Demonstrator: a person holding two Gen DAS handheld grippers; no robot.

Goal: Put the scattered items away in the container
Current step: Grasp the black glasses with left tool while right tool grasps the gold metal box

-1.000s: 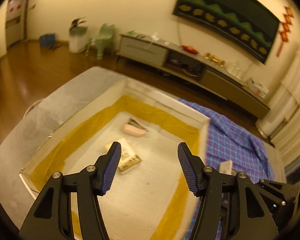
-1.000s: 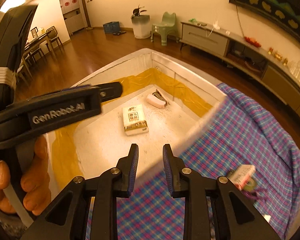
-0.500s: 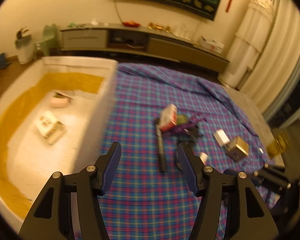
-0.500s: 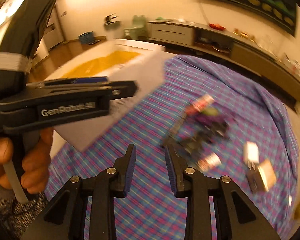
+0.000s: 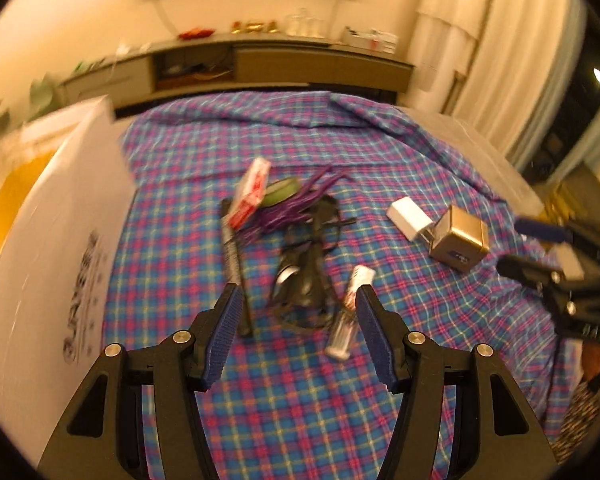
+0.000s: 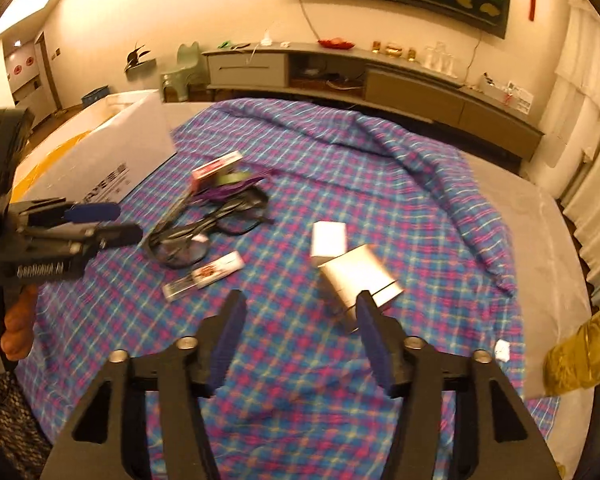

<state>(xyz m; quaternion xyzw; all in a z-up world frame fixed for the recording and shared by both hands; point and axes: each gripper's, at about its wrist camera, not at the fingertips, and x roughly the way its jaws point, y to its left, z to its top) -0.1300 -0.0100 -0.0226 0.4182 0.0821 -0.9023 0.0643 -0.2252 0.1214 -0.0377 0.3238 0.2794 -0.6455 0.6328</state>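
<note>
Right gripper: jaws have just been opening and now stand wide apart, with nothing between them; it hangs over the checked cloth.
Left gripper: jaws spread wide and empty, above the near edge of the clutter.
Gold box: landmark on the cloth, just ahead of the right gripper's right finger, which overlaps its near corner in the right wrist view; contact cannot be told.
White block: touching the gold box on its far side.
Red-and-white tube: left of the gold box, just ahead of the left gripper's right finger.
Black glasses and cords: left of the gold box, straight ahead between the left gripper's fingers.
Black pen: further left of the gold box, its near end by the left finger.
Red-and-white carton, green roll, purple strands: bunched beyond the glasses.
Container: white box, well left of the gold box, at the cloth's edge.
</note>
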